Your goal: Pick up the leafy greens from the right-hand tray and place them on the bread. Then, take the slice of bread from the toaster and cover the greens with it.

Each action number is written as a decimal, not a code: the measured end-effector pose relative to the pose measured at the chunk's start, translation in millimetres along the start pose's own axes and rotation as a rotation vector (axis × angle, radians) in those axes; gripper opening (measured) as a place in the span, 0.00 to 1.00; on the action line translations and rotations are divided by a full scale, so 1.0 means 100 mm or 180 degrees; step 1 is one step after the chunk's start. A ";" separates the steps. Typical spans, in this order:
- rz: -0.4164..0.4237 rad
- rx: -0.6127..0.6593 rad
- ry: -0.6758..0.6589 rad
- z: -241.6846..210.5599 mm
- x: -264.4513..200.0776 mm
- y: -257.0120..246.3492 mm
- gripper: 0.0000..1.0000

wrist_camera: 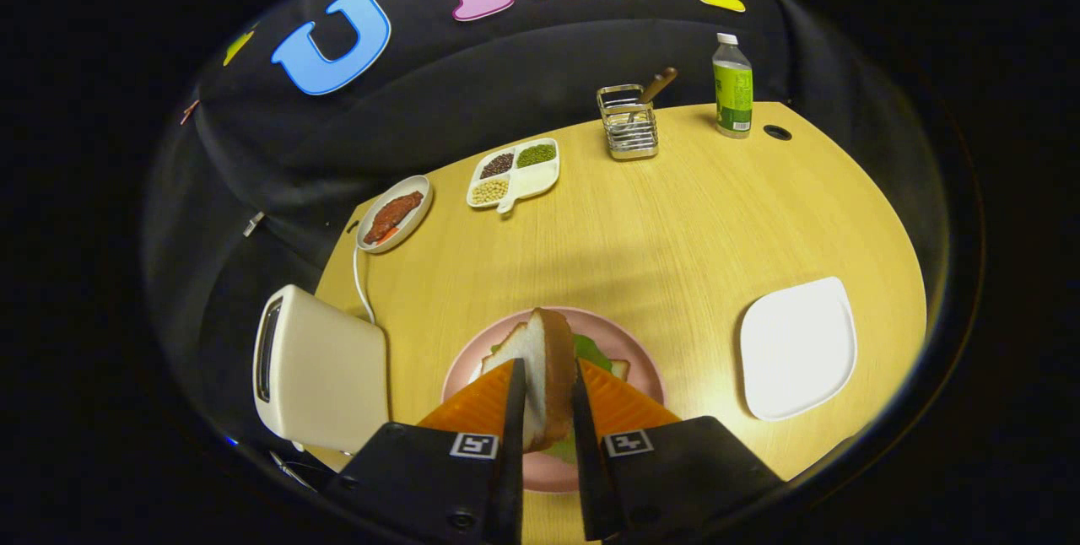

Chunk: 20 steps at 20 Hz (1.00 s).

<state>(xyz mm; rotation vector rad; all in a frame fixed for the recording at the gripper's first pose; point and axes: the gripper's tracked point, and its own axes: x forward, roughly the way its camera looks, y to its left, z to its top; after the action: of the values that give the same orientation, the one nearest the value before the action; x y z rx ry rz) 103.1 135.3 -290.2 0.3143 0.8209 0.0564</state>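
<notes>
Gripping a bread slice [544, 359], the claw [547, 385] hangs above the pink plate [629, 342].

A pale wood-grain table [675, 224] with a matt finish is shown. A slice of bread [544, 376], porous in crumb with a smooth brown crust, is pinched between the ribbed pads of the gripper [544, 410]. A smooth pink plate [629, 347], a glossy cream plastic toaster [325, 376], a wire metal rack [629, 123] and a clear plastic bottle [732, 88] are seen.

Wooden table [675, 224] bears plates, toaster [325, 372], bottle [732, 88].
</notes>
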 end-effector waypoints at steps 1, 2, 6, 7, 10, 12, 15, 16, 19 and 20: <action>-0.0051 -0.0054 0.0001 -0.02 0.00 -0.04 0.37; -0.0102 -0.0114 0.0009 -0.04 0.00 -0.09 0.43; -0.0145 -0.0334 -0.0058 -0.06 -0.06 -0.14 0.87; -0.0133 -0.0390 -0.0098 -0.05 -0.08 -0.12 0.91; -0.0142 -0.0565 -0.0225 0.01 -0.20 -0.12 0.99; -0.0139 -0.0635 -0.0390 0.13 -0.33 -0.08 0.99; -0.0147 -0.0719 -0.0668 0.40 -0.54 -0.04 0.99; -0.0146 -0.0731 -0.0767 0.49 -0.64 -0.03 0.99; -0.0150 -0.0733 -0.1049 0.76 -0.99 -0.02 0.99; -0.0153 -0.0739 -0.1144 0.84 -1.11 -0.01 0.99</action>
<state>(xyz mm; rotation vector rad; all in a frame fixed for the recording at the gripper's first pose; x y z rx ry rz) 88.4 93.9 -157.8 0.0804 0.4590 0.0478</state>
